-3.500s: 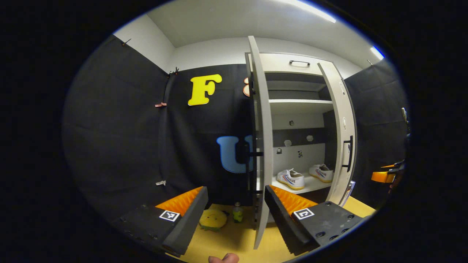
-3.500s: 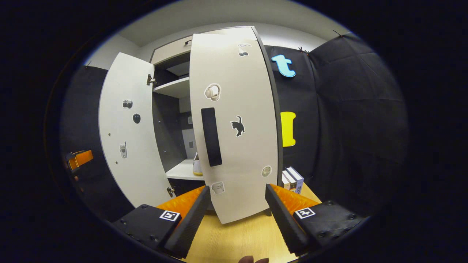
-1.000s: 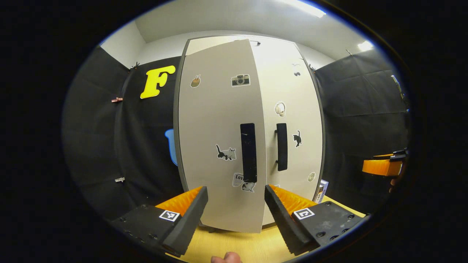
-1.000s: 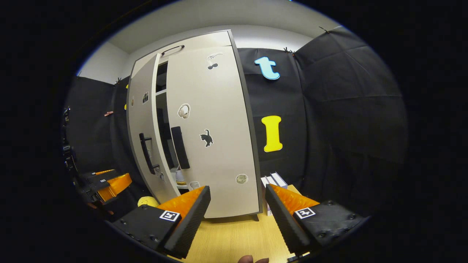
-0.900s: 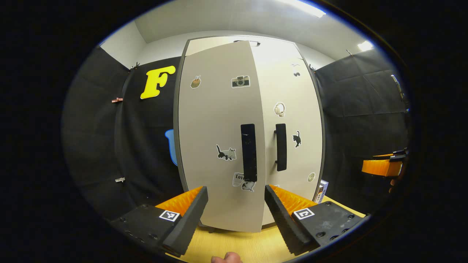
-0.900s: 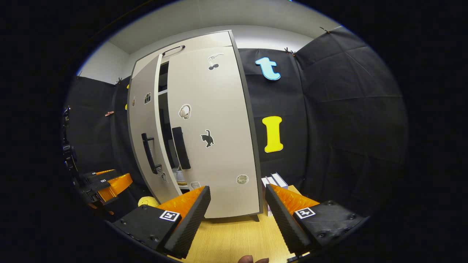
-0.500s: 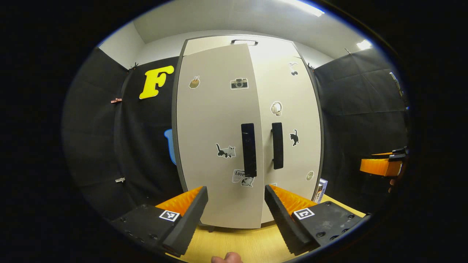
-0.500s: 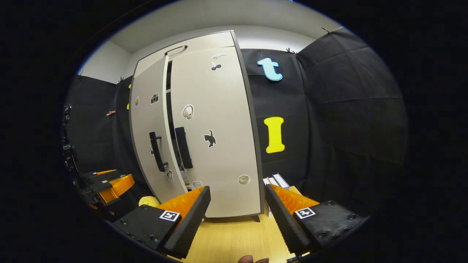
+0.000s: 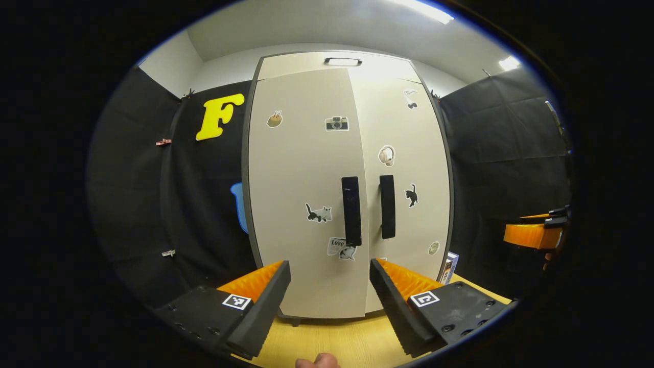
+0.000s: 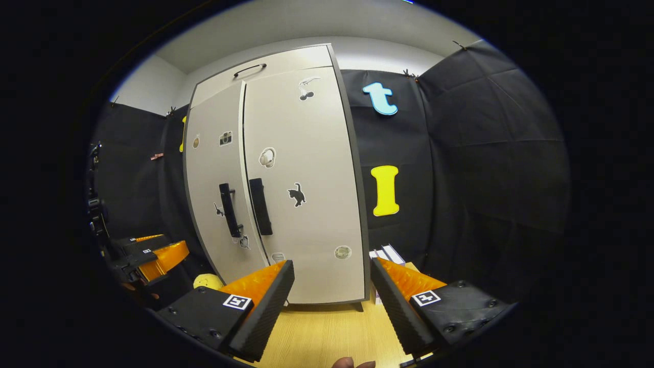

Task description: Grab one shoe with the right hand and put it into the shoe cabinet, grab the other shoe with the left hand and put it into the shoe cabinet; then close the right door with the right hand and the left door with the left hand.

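Note:
The pale shoe cabinet (image 9: 306, 168) (image 10: 311, 153) stands on a wooden table with both doors flat against its front. The left door (image 9: 299, 189) (image 10: 212, 174) and right door (image 9: 409, 153) (image 10: 306, 204) each carry a black handle and stickers. The shoes are hidden behind the doors. In the left gripper view my left gripper (image 9: 329, 301) is open, a short way in front of the left door, touching nothing; it also appears at the left edge (image 10: 148, 255) of the right gripper view. My right gripper (image 10: 332, 301) is open before the right door, and it shows far right (image 9: 534, 232) in the left gripper view.
Several books (image 10: 386, 253) (image 9: 448, 266) stand on the table just right of the cabinet. A yellow round toy (image 10: 207, 281) lies on the table by the cabinet's left side. The wooden tabletop (image 10: 317, 332) stretches in front of the cabinet.
The left door swung from ajar to flush with the cabinet, covering the shoes. The right door was shut a second ago. Both grippers stayed open and nearly still.

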